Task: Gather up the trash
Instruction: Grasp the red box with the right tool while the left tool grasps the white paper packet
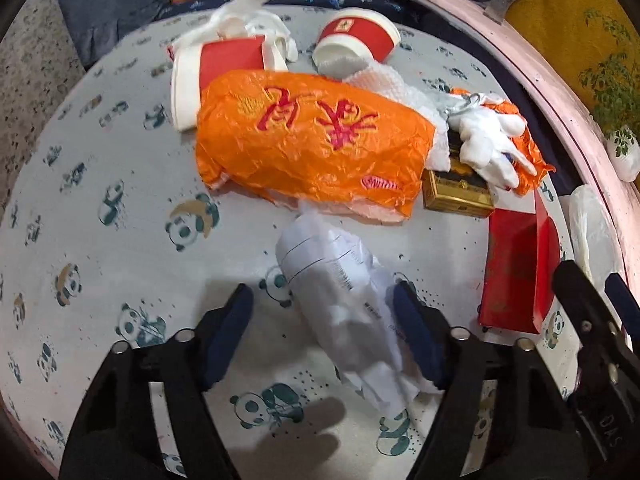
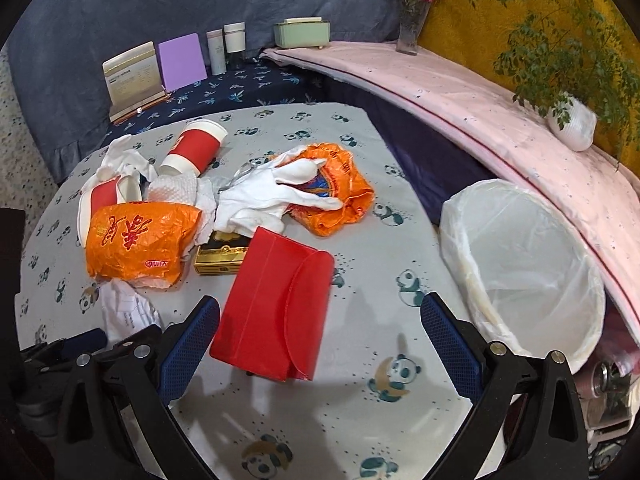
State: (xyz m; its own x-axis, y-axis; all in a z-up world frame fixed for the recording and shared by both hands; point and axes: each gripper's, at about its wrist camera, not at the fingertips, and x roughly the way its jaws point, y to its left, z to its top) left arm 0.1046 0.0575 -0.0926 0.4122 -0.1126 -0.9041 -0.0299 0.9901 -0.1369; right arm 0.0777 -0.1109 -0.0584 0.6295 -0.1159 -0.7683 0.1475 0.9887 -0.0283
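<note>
Trash lies on a panda-print table (image 1: 100,248). A crumpled white paper (image 1: 344,300) lies between the fingers of my open left gripper (image 1: 324,328), touching the right pad. Beyond it lie an orange plastic bag (image 1: 312,140), two red-and-white paper cups (image 1: 224,68) (image 1: 356,40), a white glove (image 1: 488,140), a gold box (image 1: 456,192) and a red box (image 1: 516,272). My right gripper (image 2: 320,344) is open and empty above the red box (image 2: 280,300). A white-lined bin (image 2: 524,264) stands at the table's right edge. The crumpled paper (image 2: 124,312) also shows in the right wrist view.
A second orange bag (image 2: 340,196) lies under the glove (image 2: 264,196). Behind the table are a card stand (image 2: 132,76), a purple card (image 2: 180,60), bottles (image 2: 226,46) and a green box (image 2: 302,32). A pink-covered ledge (image 2: 480,92) carries a vase and a potted plant (image 2: 572,120).
</note>
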